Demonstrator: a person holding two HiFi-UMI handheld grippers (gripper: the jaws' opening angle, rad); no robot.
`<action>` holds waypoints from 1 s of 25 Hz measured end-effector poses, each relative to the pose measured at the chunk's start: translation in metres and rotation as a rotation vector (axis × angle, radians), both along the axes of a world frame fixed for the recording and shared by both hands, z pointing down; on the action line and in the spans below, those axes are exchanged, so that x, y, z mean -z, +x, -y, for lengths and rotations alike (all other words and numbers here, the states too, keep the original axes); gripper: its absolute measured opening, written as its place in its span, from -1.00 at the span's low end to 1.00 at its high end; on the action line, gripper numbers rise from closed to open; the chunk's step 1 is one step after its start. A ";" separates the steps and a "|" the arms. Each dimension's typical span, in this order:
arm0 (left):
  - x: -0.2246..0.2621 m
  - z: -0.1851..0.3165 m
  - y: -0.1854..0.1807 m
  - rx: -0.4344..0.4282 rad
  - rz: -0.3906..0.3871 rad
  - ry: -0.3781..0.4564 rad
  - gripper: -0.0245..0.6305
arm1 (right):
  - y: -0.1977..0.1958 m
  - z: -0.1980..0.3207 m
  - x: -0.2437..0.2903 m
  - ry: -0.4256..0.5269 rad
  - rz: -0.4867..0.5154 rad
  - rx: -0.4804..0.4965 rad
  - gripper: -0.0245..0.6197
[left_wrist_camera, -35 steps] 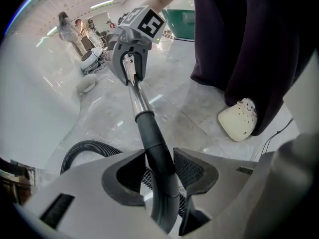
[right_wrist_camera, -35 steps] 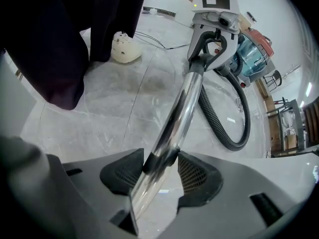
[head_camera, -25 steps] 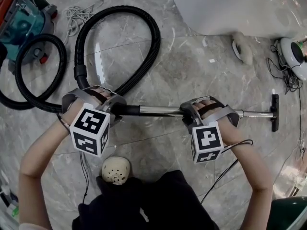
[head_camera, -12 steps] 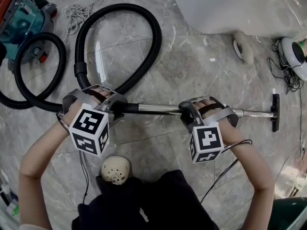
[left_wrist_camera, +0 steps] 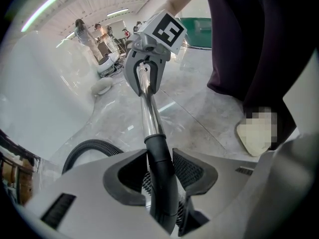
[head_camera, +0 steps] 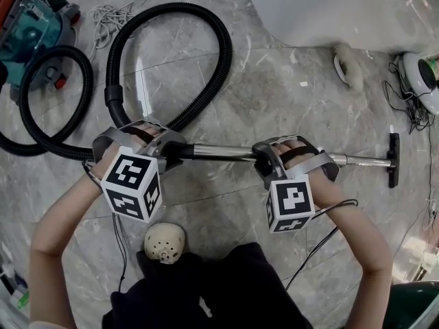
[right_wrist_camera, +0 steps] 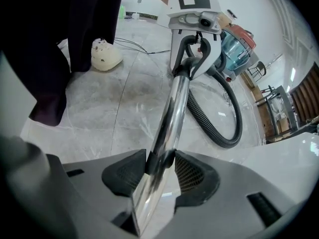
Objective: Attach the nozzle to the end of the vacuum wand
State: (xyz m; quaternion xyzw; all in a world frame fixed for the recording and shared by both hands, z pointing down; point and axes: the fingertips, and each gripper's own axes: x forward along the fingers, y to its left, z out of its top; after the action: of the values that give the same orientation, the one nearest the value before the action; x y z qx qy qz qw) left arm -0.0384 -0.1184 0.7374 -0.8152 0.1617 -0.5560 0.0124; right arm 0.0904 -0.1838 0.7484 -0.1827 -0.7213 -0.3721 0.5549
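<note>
Left claw (left_wrist_camera: 160,171): jaws pinched on the black plastic cuff (left_wrist_camera: 161,151) where the black ribbed hose (head_camera: 206,67) meets the wand. Cuff sits snug between both pads. Claw points steeply down.

Chrome metal wand (head_camera: 223,153): runs roughly level from the cuff off to the right, carried clear of the grey marble floor (head_camera: 274,101) between the two claws.

Right claw (right_wrist_camera: 159,166): jaws have just been closing, and now clamp the chrome tube itself, which passes straight between the pads. Also points steeply down.

Black bar-shaped floor nozzle (head_camera: 393,160): far right, square across the wand's tip and touching it. No gap shows in the head view, though it is small there, and neither gripper view shows the joint.

Progress, as a judgement: nozzle looks to be on the wand already, so the main step seems done. Left to do, if anything: a push along the wand to seat it, then a check that it holds. Whether it is fully home, I cannot tell.
</note>
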 end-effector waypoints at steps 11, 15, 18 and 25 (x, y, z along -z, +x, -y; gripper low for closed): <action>0.001 0.003 0.000 0.056 0.034 0.084 -0.31 | 0.000 -0.001 -0.003 -0.006 -0.012 0.001 -0.33; 0.032 0.012 -0.011 0.226 -0.115 0.130 -0.19 | 0.001 -0.001 -0.005 -0.009 -0.009 -0.005 -0.33; 0.054 0.014 -0.024 0.367 -0.258 0.136 -0.19 | 0.002 0.001 -0.006 -0.013 -0.003 -0.020 -0.34; 0.080 0.012 -0.052 0.638 -0.477 0.213 -0.20 | -0.016 0.028 0.007 0.017 0.080 -0.111 -0.37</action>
State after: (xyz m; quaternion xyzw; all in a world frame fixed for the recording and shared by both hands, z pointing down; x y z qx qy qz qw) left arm -0.0906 -0.1307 0.6574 -0.8244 0.4612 -0.3074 -0.1141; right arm 0.0742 -0.2122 0.7414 -0.1226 -0.7486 -0.3538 0.5471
